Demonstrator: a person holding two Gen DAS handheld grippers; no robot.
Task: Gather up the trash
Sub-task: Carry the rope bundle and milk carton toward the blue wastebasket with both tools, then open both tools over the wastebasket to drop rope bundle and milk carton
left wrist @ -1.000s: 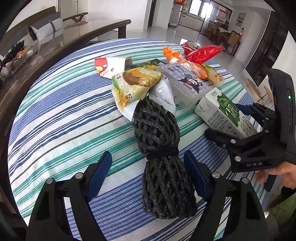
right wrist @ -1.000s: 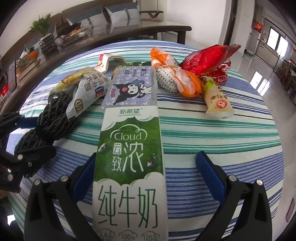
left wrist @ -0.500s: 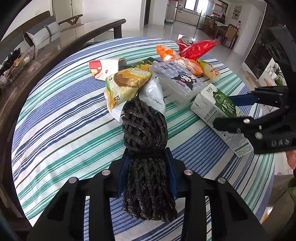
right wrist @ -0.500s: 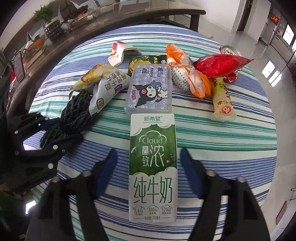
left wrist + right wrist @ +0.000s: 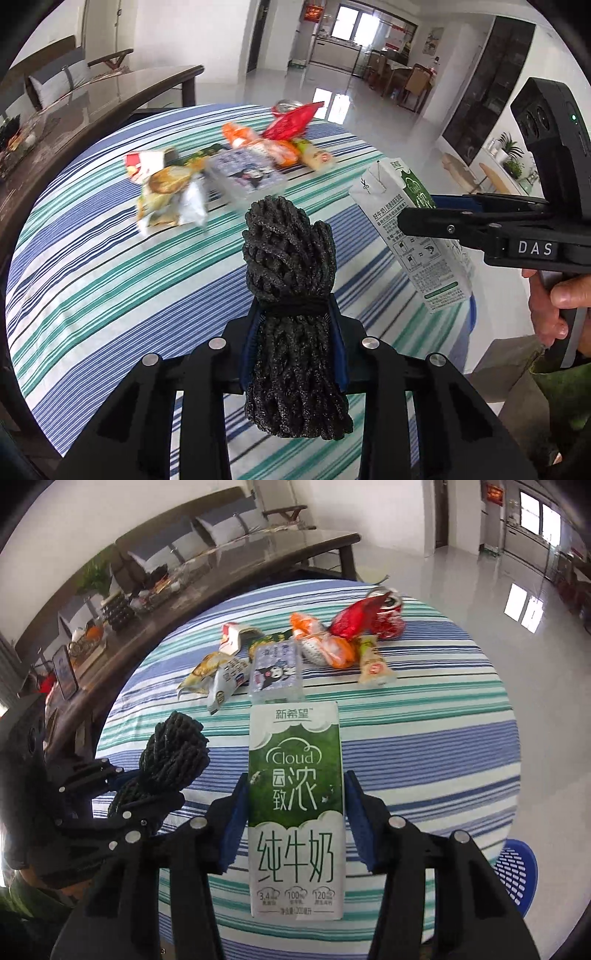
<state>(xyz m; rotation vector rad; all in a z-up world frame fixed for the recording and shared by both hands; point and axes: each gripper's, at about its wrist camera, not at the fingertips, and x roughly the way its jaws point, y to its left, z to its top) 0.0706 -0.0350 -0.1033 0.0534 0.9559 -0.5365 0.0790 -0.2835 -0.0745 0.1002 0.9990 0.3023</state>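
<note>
My left gripper (image 5: 293, 343) is shut on a black rope bundle (image 5: 291, 295) and holds it above the striped table (image 5: 92, 266). My right gripper (image 5: 295, 812) is shut on a green and white milk carton (image 5: 295, 794), also lifted off the table. The carton (image 5: 410, 229) and right gripper show at the right of the left wrist view; the rope bundle (image 5: 173, 753) and left gripper (image 5: 122, 794) show at the left of the right wrist view. More trash lies further back: snack wrappers (image 5: 218, 675), a clear box with a cartoon lid (image 5: 275, 672), an orange packet (image 5: 321, 642), a red wrapper (image 5: 354, 620).
A crushed red can (image 5: 388, 616) and a cream snack bar (image 5: 373, 664) lie at the table's far side. A dark wooden counter (image 5: 184, 590) with clutter runs behind the table. A blue plastic stool (image 5: 513, 867) stands at the right below the table edge.
Both grippers have closed on their items and lifted them: the left on the rope bundle, the right on the milk carton. Both have pulled back from the pile.
</note>
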